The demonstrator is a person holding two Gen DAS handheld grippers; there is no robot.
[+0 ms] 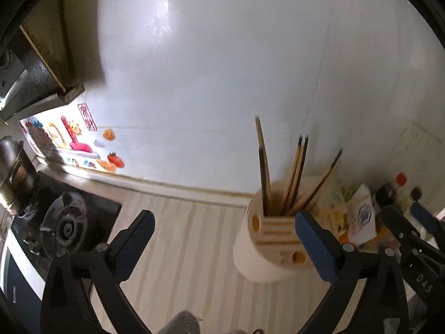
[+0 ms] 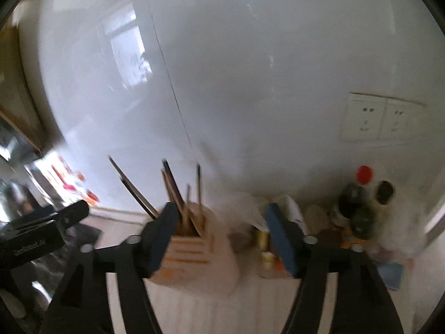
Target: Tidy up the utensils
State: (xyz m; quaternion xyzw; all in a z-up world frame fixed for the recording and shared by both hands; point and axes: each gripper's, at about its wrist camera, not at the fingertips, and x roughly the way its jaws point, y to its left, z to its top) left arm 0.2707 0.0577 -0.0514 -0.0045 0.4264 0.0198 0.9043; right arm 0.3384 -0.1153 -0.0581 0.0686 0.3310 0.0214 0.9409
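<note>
Chopsticks (image 1: 281, 183): they stand up in the chopstick holder (image 1: 267, 239), tips fanned out, on the striped bench (image 1: 178, 250) near the white wall.
Done: all the chopsticks you can see are already in the holder.
Left: you can see no loose chopstick on the bench; the right end is blurry, so you cannot be sure.
Left tongs (image 1: 222, 239): wide open, holding nothing; the holder sits by the right finger.
Right tongs (image 2: 219, 236): open too, empty; the holder is just behind the left finger.
Clutter: bottles (image 2: 358, 203) and packets crowd the right end.
</note>
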